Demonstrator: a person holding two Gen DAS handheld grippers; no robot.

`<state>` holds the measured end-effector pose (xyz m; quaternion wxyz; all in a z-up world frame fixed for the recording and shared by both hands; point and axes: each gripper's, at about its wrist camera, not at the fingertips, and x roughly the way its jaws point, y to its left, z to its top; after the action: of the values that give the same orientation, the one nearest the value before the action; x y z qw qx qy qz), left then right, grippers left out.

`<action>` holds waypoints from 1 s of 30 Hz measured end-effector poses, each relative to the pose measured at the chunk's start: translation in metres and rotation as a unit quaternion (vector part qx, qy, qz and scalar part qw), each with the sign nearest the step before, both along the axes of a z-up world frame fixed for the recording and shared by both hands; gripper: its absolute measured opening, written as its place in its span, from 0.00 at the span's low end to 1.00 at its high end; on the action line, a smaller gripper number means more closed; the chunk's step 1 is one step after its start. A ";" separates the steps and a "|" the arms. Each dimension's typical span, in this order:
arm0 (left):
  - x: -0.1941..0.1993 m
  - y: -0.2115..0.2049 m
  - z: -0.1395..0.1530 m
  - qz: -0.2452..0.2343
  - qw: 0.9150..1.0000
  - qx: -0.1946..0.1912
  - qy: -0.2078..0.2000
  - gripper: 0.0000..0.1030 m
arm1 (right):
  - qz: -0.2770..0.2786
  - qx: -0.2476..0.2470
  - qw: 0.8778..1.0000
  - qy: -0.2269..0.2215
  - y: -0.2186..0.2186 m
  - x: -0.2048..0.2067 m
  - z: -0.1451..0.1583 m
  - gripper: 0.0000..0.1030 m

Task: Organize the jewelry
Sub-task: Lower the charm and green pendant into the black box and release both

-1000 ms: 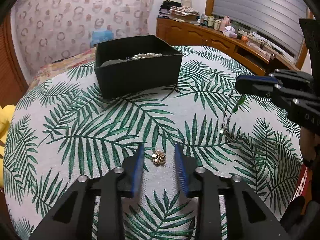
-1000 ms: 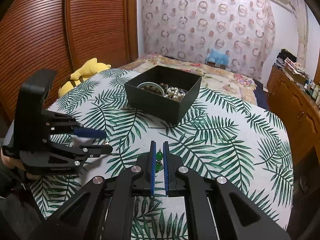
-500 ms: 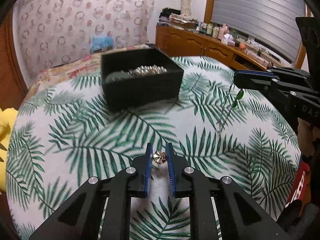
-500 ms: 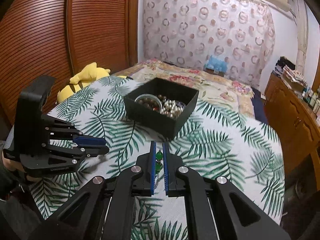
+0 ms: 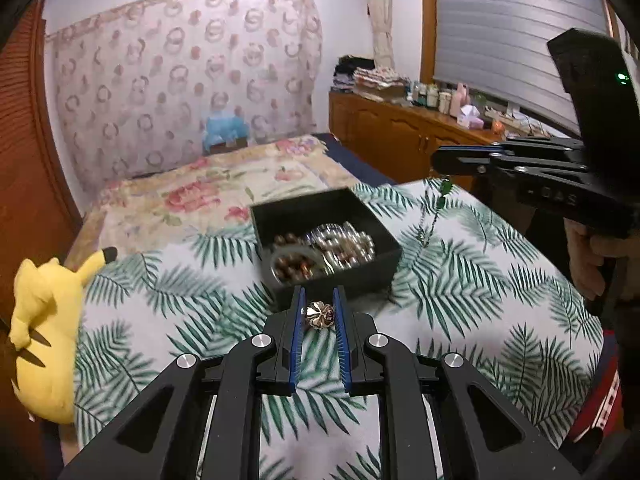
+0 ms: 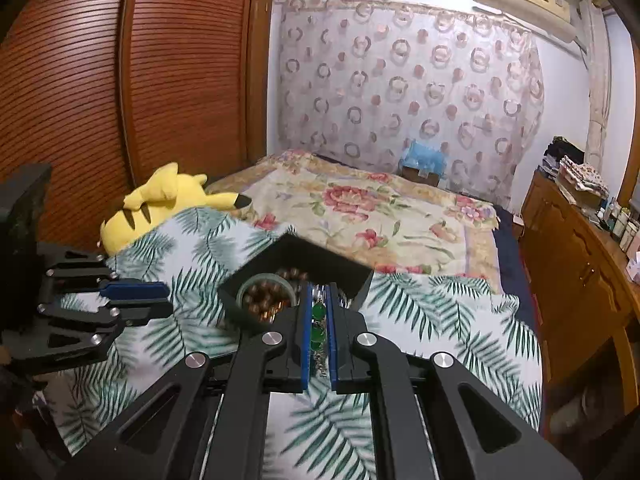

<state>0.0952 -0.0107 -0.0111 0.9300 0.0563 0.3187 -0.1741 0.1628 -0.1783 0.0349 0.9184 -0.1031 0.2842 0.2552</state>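
Left wrist view: left gripper (image 5: 319, 314) pinches a gold flower brooch (image 5: 319, 315) near the black box (image 5: 326, 236); right gripper (image 6: 319, 322) clamps a green-beaded chain (image 6: 318, 322).

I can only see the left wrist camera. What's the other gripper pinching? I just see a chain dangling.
Observer: The right gripper is shut on a necklace; round green stones sit between its blue pads.
Kid: Is it near the box?
Observer: In its own camera the tips overlap the black box, beside brown beads.
Kid: Can it see my flower charm?
Observer: No. It shows your left gripper side-on, left of the box; the charm is hidden.
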 end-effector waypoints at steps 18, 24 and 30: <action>0.042 0.008 0.004 0.025 1.000 -0.011 0.008 0.13 | 0.004 0.030 0.997 0.073 0.023 0.074 -0.034 0.09; 0.057 0.004 -0.002 0.031 0.999 -0.012 0.015 0.13 | -0.006 0.022 0.996 0.085 0.024 0.078 -0.048 0.12; 0.071 -0.002 -0.006 0.037 0.999 -0.006 0.019 0.13 | -0.014 0.028 0.996 0.085 0.012 0.073 -0.054 0.18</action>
<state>0.1661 -0.0131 -0.0173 0.9301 0.0357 0.3370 -0.1421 0.2359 -0.1660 -0.0192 0.8970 -0.0517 0.3553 0.2579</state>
